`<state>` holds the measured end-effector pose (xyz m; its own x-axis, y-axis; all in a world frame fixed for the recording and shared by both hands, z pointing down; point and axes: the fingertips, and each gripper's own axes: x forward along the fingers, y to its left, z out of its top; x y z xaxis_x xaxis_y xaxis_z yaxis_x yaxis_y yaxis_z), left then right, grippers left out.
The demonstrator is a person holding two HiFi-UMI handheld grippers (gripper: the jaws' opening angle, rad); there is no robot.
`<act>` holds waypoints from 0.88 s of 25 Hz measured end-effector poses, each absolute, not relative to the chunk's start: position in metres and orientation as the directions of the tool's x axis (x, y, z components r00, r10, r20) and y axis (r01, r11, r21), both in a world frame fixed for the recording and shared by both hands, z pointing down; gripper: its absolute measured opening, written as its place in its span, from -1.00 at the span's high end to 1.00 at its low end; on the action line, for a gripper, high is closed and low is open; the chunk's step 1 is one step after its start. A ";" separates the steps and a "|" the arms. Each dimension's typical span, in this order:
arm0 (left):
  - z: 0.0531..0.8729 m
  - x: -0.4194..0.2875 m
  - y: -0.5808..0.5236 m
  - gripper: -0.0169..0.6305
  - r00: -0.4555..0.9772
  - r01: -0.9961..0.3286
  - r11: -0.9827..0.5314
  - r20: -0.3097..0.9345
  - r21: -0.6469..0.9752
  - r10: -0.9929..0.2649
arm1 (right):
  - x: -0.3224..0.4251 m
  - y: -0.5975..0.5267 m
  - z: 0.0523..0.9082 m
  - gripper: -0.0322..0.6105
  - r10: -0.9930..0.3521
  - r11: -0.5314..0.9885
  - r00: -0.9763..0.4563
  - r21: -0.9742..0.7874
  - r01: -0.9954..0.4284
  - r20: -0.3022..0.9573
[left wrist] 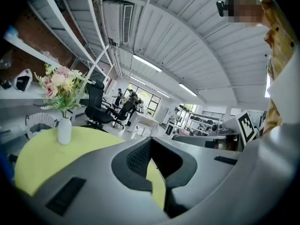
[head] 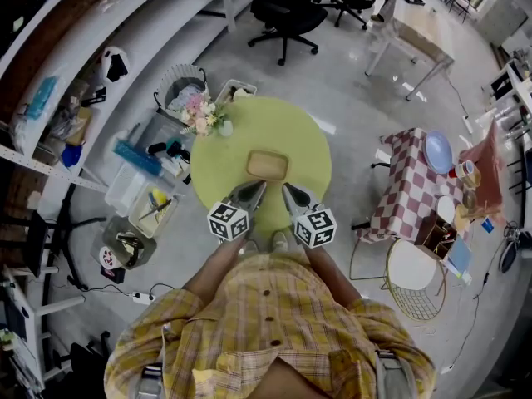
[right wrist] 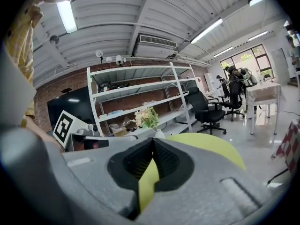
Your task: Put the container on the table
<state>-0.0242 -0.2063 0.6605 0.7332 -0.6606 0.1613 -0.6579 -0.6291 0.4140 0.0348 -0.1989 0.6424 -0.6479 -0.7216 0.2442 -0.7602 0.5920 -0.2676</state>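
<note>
— At centre, on the round yellow-green table: item listed?
— Container. Shallow, tan, rectangular, open-topped. Flat on the tabletop, slightly far of the middle, just beyond both grippers. Placement judged complete.

— Handling?
— Probably light and stiff, thin-walled; likely to slide on the smooth top. Best taken by a rim wall, one jaw inside and one outside, with the near rim closest to hand. Material not certain.

— Surroundings, large to small?
— Checked side table, right, well apart, carrying a blue plate. Black office chair, far. Clear storage bins, left, on the floor. Wire basket, far left. Flower vase, at the far-left edge of the round table, well clear of the container. Nothing between grippers and container.

— Grippers?
— Left gripper, near side: jaw tips together, nothing gripped, only tabletop visible through the gap behind the tips. Right gripper: same, tips closed, empty. Opening needed before any regrasp.
</note>
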 end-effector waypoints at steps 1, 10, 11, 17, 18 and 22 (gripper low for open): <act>0.660 -0.025 -0.206 0.93 0.729 -0.663 -0.627 0.165 0.408 -0.664 | 0.036 -0.199 0.643 0.90 -0.723 0.590 -0.646 -0.268 -0.762 0.244; 0.654 -0.025 -0.202 0.93 0.719 -0.686 -0.646 0.172 0.334 -0.674 | 0.041 -0.202 0.644 0.90 -0.732 0.581 -0.637 -0.267 -0.769 0.242; 0.653 -0.024 -0.201 0.93 0.720 -0.686 -0.652 0.174 0.323 -0.672 | 0.042 -0.202 0.644 0.90 -0.732 0.581 -0.637 -0.268 -0.769 0.241; 0.654 -0.023 -0.197 0.93 0.726 -0.683 -0.660 0.195 0.313 -0.659 | 0.040 -0.200 0.643 0.90 -0.730 0.583 -0.639 -0.266 -0.768 0.242; 0.654 -0.023 -0.196 0.93 0.729 -0.680 -0.662 0.196 0.316 -0.656 | 0.041 -0.200 0.643 0.90 -0.731 0.583 -0.639 -0.267 -0.768 0.242; 0.654 -0.022 -0.195 0.93 0.728 -0.684 -0.666 0.208 0.297 -0.654 | 0.043 -0.201 0.644 0.90 -0.731 0.581 -0.638 -0.270 -0.768 0.243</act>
<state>-0.0216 -0.1955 0.6535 0.7275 -0.6537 0.2083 -0.6838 -0.6665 0.2969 0.0428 -0.2008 0.6441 -0.6381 -0.7305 0.2433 -0.7679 0.5809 -0.2698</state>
